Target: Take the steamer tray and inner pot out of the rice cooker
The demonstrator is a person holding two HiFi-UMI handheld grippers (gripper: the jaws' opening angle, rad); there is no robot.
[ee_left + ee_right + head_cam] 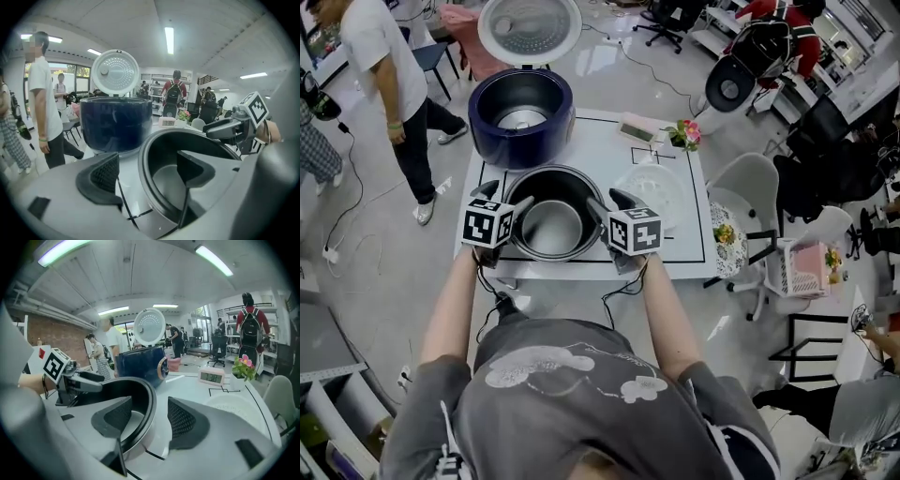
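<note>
Sitting on the white table (600, 150), the inner pot (553, 227) has opposite rim edges between the parted, unclamped jaws of the left gripper (506, 195) and right gripper (611, 202).

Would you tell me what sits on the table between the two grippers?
The inner pot sits between the left gripper and right gripper, as the head view shows. Each gripper view shows open jaws straddling the pot's rim.
</note>
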